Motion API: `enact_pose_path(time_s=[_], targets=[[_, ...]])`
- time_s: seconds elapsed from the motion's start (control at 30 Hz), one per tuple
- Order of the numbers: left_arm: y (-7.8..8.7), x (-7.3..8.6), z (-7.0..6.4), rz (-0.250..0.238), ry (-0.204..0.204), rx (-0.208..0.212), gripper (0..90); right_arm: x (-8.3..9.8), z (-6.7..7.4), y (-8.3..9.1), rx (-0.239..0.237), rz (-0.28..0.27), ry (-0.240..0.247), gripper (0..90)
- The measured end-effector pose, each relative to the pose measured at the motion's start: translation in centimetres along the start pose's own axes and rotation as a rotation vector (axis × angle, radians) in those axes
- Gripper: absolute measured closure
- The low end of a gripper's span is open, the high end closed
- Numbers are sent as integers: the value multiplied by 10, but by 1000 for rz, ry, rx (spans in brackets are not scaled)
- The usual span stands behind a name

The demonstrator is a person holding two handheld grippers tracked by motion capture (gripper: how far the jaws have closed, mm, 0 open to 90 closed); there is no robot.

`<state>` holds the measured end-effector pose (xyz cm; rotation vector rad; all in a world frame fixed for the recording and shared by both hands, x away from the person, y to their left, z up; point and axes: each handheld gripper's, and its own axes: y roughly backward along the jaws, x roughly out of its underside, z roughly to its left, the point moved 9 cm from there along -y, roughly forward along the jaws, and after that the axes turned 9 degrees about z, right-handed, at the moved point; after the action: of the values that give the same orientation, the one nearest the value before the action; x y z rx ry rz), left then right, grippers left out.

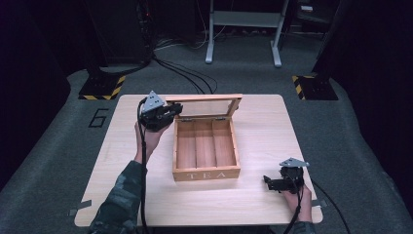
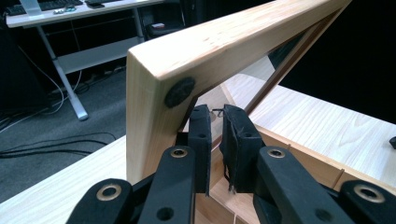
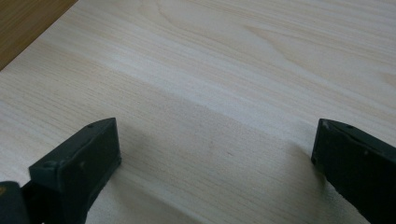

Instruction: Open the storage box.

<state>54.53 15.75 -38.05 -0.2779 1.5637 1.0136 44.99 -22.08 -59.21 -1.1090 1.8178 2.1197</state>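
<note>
- Tea box [image 1: 206, 152] sits mid-table [image 1: 263, 126], front w/ "TEA" lettering facing the person, three empty compartments running front to back.
- Lid [image 1: 203, 106] is up, standing near-upright off the back edge on its hinges; glass pane in a wood frame, long axis running left-right across the table.
- Left gripper [image 1: 171, 111] is at the lid's left end, up by the top corner. In the left gripper view the jaws stand nearly together, just a thin gap, no wood between the pads [image 2: 201, 140]; the lid corner [image 2: 163, 88] w/ its round black bumper [image 2: 180, 92] lies just beside and above them. Can't tell if a pad touches the frame.
- Right gripper [image 1: 272, 183] rests low on the table near the front right corner, well apart from the box. Jaws wide apart, nothing but bare tabletop [image 3: 224, 93] between them.
- Key relation: lid lies right at the left gripper's tips, towards the table's middle from it, and swings about the back hinge line. Left hand [image 1: 148, 139] is by far the nearer one; right is idle.
- Judgement: whatever comes next w/ the lid (swinging it down shut or steadying it) is the left's job, pushing across the frame's top edge towards the box front. Risk: closed tips slip off the corner and the lid drops hard.
</note>
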Motion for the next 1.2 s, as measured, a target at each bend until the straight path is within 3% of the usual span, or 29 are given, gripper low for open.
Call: enact_pose_path(time_s=[0.47,1.2], targets=[[0,-1,-1,-6,15,1,815,0,0,0,0,0,1,7],[0,-2,0,-1,4,-2,816,0,0,0,0,0,0,7]])
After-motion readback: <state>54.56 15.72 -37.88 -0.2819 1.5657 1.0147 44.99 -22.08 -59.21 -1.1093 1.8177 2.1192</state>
